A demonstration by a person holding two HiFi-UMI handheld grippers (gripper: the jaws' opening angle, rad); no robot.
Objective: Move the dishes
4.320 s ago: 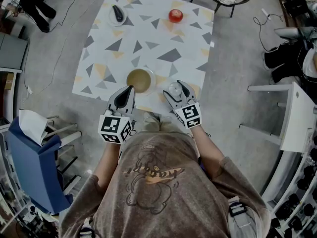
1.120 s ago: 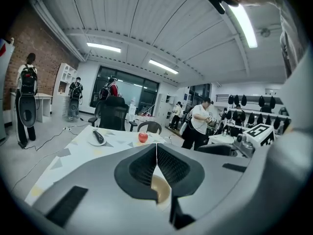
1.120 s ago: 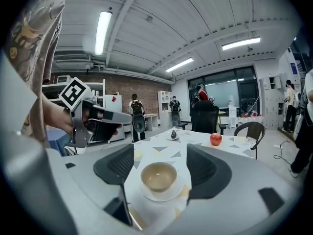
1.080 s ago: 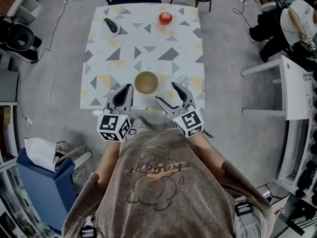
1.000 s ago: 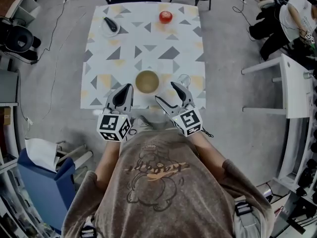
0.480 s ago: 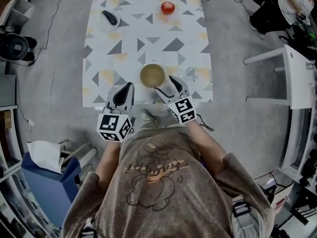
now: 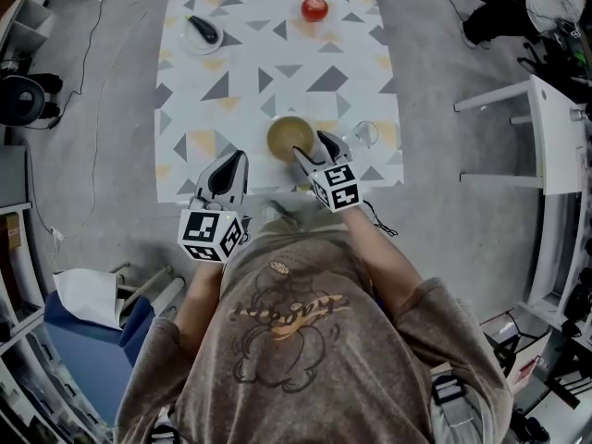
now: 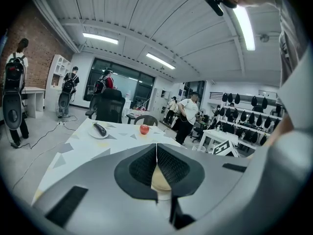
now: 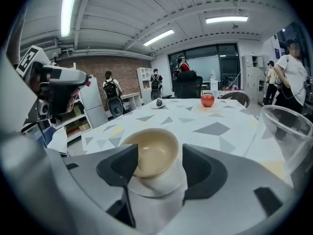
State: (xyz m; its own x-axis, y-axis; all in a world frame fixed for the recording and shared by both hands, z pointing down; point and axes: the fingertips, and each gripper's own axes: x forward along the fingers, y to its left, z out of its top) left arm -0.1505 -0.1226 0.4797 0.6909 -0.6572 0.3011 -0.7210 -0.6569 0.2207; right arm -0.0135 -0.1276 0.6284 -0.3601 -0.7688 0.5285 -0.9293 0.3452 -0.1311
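A tan bowl (image 7: 288,137) stands near the front edge of the table (image 7: 250,72). My right gripper (image 7: 314,149) is open, its jaws set either side of the bowl's near right side; in the right gripper view the bowl (image 9: 152,152) fills the gap between them. A clear glass (image 7: 363,135) stands just right of it on the cloth. My left gripper (image 7: 237,163) hangs at the table's front edge, left of the bowl, with its pads (image 8: 168,164) pressed together and nothing held. A plate (image 7: 203,35) with a dark object lies at the far left.
A red apple (image 7: 314,9) lies at the table's far side. A white side table (image 7: 555,109) stands to the right, a blue bin (image 7: 79,340) at the lower left. Cables run over the grey floor. Several people and chairs show beyond the table in the gripper views.
My right gripper let go of the glass, leaving it standing, then slid left and forward until its open jaws flank the bowl. The left gripper has stayed shut at the front edge.
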